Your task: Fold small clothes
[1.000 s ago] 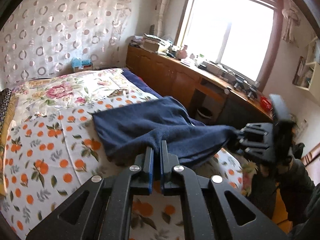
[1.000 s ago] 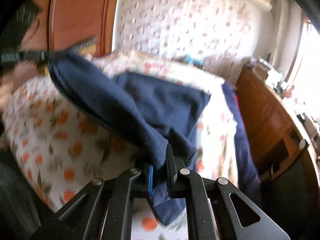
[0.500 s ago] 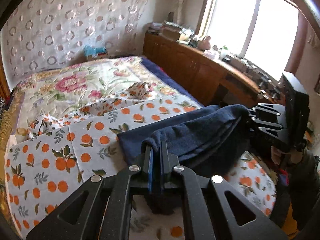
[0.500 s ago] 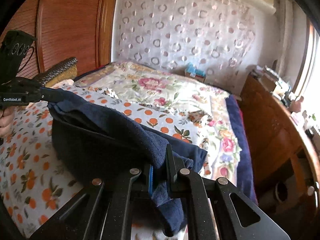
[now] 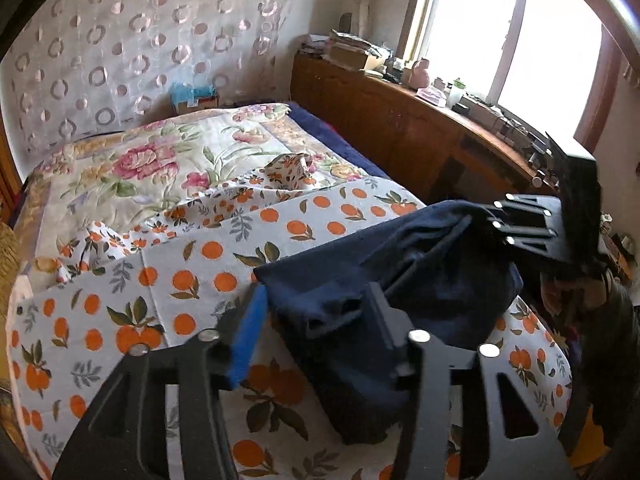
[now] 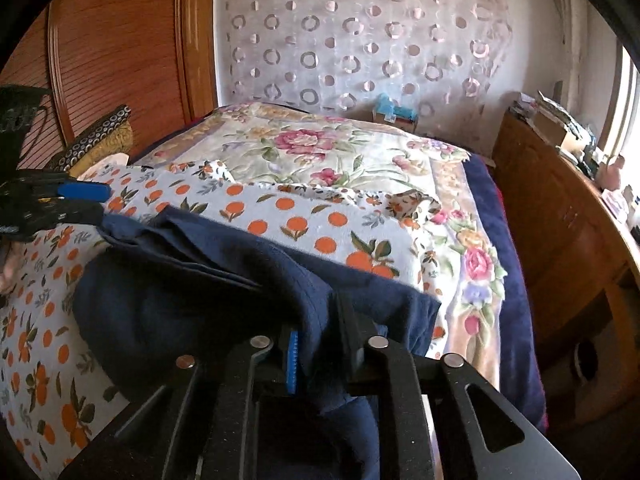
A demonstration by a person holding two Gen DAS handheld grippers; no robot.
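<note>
A navy blue garment [image 5: 400, 280] lies folded over on the orange-print sheet [image 5: 200, 272]. My left gripper [image 5: 316, 316] is open and its jaws are still opening. The blue pad stands clear on the left, and the cloth's corner rests loose against the right finger. In the right wrist view the garment [image 6: 180, 300] runs from the left gripper [image 6: 86, 202] to my right gripper [image 6: 320, 340]. The right jaws are opening a little, with a fold of the cloth between them and the ridged blue pad showing. The right gripper [image 5: 494, 224] also appears at the garment's far end.
A floral quilt [image 5: 160, 152] covers the far half of the bed. A long wooden cabinet [image 5: 400, 128] with clutter runs under the window on the right. A wooden headboard [image 6: 120, 60] and a pillow [image 6: 104, 136] stand at the left. A person's hand [image 6: 8, 272] shows at the edge.
The left jaws have sprung apart and let go of the garment's corner. The right jaws have parted slightly. The garment, held stretched in the air before, now rests doubled on the sheet.
</note>
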